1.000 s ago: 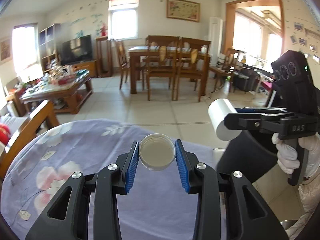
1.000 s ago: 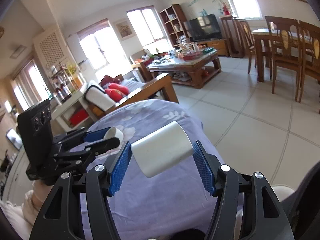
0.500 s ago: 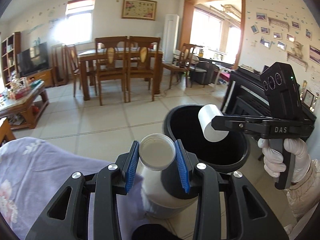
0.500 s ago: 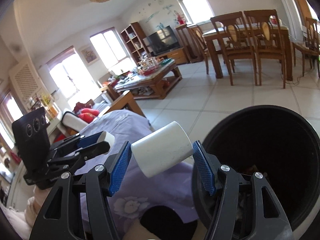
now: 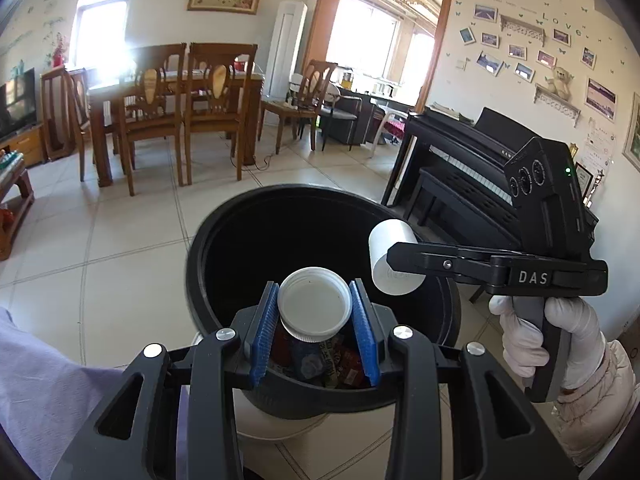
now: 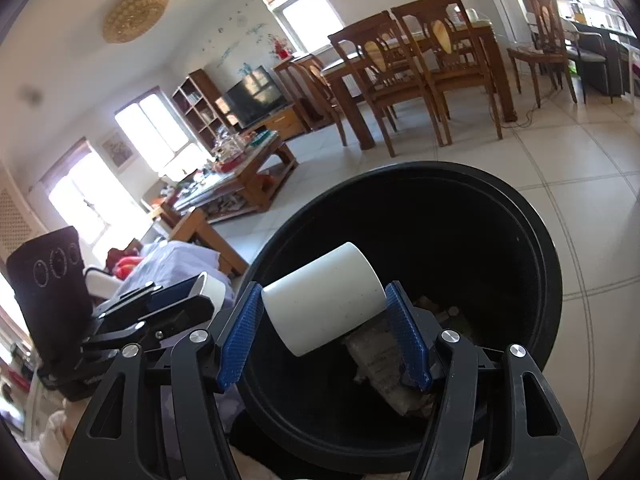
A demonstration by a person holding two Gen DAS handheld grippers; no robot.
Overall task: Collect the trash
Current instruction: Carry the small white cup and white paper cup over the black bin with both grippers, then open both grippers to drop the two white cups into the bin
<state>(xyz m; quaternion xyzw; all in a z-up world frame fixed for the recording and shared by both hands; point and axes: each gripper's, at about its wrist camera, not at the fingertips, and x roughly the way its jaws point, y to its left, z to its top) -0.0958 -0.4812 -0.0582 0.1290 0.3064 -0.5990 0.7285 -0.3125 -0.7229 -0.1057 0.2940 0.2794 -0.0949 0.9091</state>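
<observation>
Left wrist view: my left hand-held gripper (image 5: 316,312) is clamped on a white jar (image 5: 314,304), lid facing the camera, long axis along the fingers. The black bin (image 5: 200,264) opens directly below. My right hand-held gripper (image 5: 394,258) grips a white cup (image 5: 390,256) over the bin's right rim.

Right wrist view: my right hand-held gripper (image 6: 324,314) holds the cup (image 6: 322,306) crosswise, long axis tilted up-right, above the bin (image 6: 544,256). I judge both items ready to release.

Pale tiled floor (image 5: 132,240) carries a black round bin (image 5: 224,216) with wrappers and paper scraps at its bottom, a wooden dining table (image 5: 172,84) ringed by chairs (image 5: 216,96), a cluttered low coffee table (image 6: 244,176), and a black piano (image 5: 472,168) by the wall.
</observation>
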